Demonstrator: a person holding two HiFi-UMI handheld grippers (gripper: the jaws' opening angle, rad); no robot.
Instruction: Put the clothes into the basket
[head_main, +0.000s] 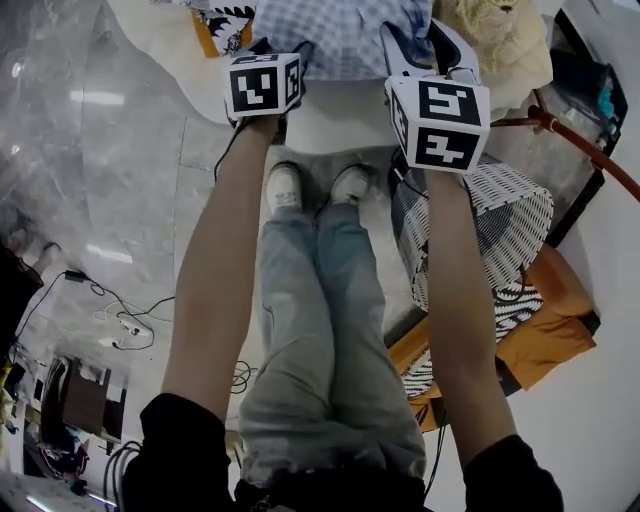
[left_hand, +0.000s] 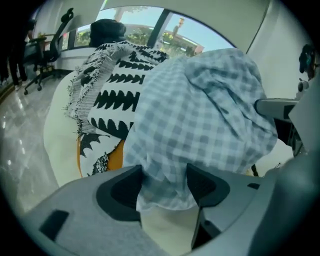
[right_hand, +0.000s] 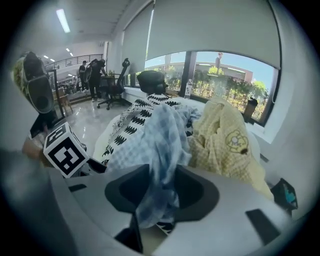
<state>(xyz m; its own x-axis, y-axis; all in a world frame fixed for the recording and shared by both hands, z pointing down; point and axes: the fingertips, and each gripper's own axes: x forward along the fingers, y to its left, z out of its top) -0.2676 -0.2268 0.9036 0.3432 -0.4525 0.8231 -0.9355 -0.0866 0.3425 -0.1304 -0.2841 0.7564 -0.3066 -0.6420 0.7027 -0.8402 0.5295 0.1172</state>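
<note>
Yellow checked garment (right_hand: 216, 156), round emblem (right_hand: 233, 140), unreadable

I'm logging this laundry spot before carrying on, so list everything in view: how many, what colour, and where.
checked shirt: one, pale blue and white, heaped on the white surface
patterned cloth: one, black, white and orange, left of the shirt
yellow garment: one, pale yellow, right of the shirt
white surface: one, ahead of the feet
basket: one, orange, black frame, floor at right
striped cloth: one, black and white, over the basket
floor cables: several, black and white, floor at left
left gripper: one, grey, jaws apart, shirt between them
right gripper: one, grey, jaws apart, shirt between them
shoes: two, white
</note>
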